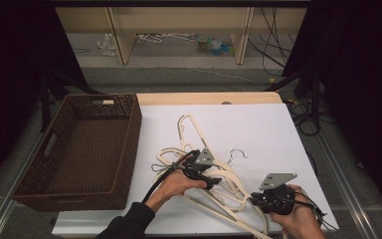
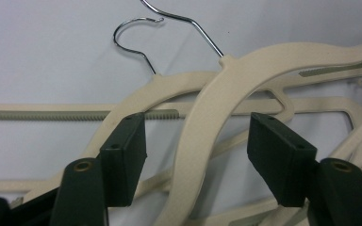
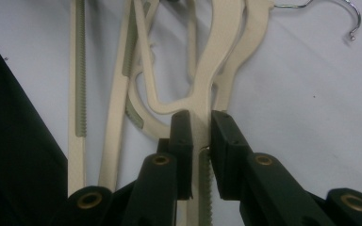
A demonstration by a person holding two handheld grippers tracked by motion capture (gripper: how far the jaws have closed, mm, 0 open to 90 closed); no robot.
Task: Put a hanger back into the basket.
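A: Nearest the person, what does the right gripper (image 3: 200,127) hold?

B: Its jaws are clamped on the arm of a cream hanger (image 3: 219,52) lying in the pile of hangers (image 1: 214,184) on the white table (image 1: 273,134).

A: And the left gripper (image 2: 195,155)?

B: Jaws part-way apart, straddling a hanger's arm (image 2: 202,141) without touching it; beyond, two wire hooks (image 2: 136,28); farthest left, the wicker basket (image 1: 87,144).

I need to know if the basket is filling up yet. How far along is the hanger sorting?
Nothing looks done: the wicker basket holds no hangers. In hand: the right gripper is shut on one hanger's arm, and the left gripper straddles another hanger without pressing it. Left: the whole tangled pile lies on the white table.
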